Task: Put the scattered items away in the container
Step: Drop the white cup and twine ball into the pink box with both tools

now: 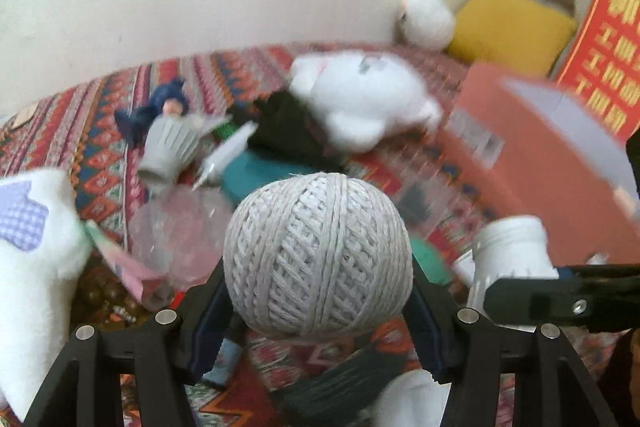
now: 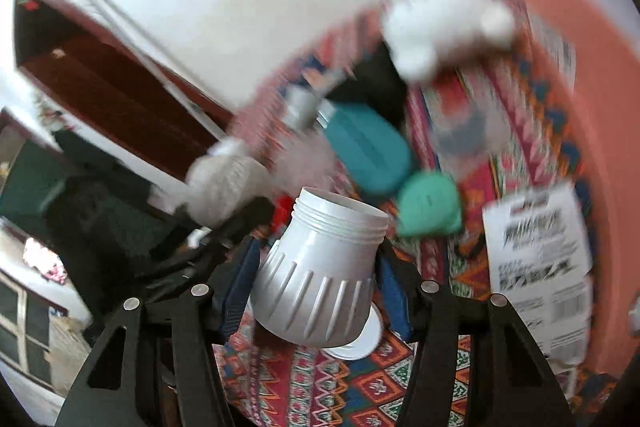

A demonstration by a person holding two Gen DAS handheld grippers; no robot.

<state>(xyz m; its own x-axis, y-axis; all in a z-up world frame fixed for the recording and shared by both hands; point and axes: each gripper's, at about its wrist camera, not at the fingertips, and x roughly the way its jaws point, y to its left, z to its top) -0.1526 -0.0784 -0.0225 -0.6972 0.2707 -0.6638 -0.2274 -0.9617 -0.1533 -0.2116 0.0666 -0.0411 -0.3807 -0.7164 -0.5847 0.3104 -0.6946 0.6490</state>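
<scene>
Left gripper (image 1: 318,291) clamped on ball of string (image 1: 318,255), pads at widest part so it can't roll out. I hold it lifted above patterned cloth (image 1: 100,131), clear of clutter. Right gripper (image 2: 316,287) clamped on white ribbed jar (image 2: 320,267), open threaded mouth pointing away, tilted; grip on lower body. Pink box (image 1: 540,155), likely container, sits to right, near both loads. Remaining scatter: white plush (image 1: 360,99), teal case (image 2: 368,151), green pouch (image 2: 430,205). I judge both carries ready for drop into box.

Left gripper (image 1: 318,311) and right gripper (image 2: 316,287) — fingers clamped, both loaded.
</scene>
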